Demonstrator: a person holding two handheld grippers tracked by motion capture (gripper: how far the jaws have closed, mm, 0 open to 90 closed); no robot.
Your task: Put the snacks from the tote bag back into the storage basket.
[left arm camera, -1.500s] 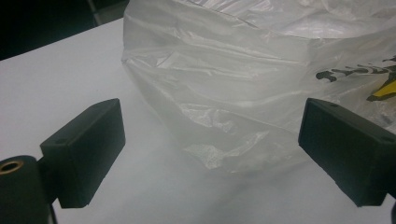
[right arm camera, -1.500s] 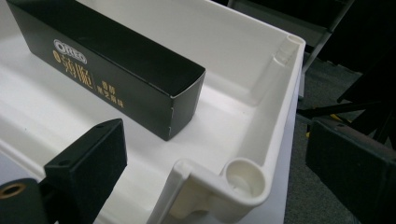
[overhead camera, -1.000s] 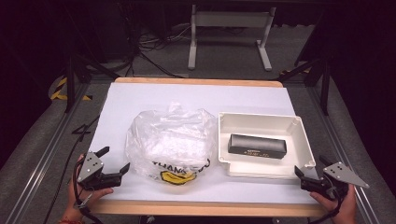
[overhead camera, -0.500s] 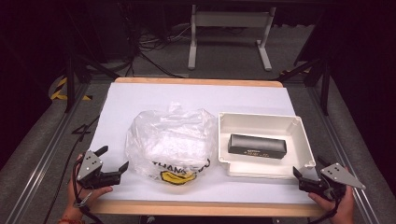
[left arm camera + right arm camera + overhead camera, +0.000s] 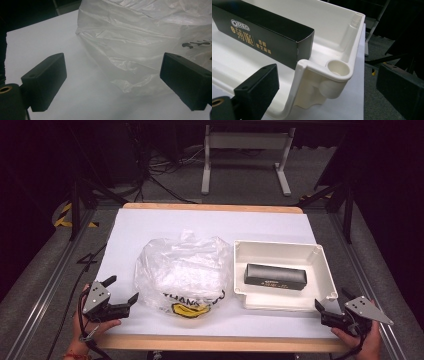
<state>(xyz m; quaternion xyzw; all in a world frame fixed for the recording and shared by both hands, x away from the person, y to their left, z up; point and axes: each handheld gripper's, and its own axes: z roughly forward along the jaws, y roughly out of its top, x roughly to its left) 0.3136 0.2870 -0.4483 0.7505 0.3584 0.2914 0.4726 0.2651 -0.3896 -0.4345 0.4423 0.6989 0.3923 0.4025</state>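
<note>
A crumpled clear plastic bag (image 5: 182,272) with black and yellow print lies mid-table. A white tray (image 5: 277,245) to its right holds a black Oreo box (image 5: 275,276). My left gripper (image 5: 121,290) is open at the front left, close beside the bag's left edge. In the left gripper view its jaws (image 5: 115,82) stand wide with the bag (image 5: 140,42) just ahead. My right gripper (image 5: 331,301) is open at the tray's front right corner. In the right gripper view that gripper (image 5: 329,87) has the tray's corner (image 5: 337,68) between its jaws, not touching, and the box (image 5: 262,32) lies beyond.
White paper (image 5: 165,225) covers the table, with a wooden edge (image 5: 215,342) along the front. Dark floor, cables and a metal stand (image 5: 245,150) lie behind the table. Rails run along both sides.
The right gripper has crept slightly left toward the tray's corner. The left gripper, bag, tray and box have stayed where they were.
</note>
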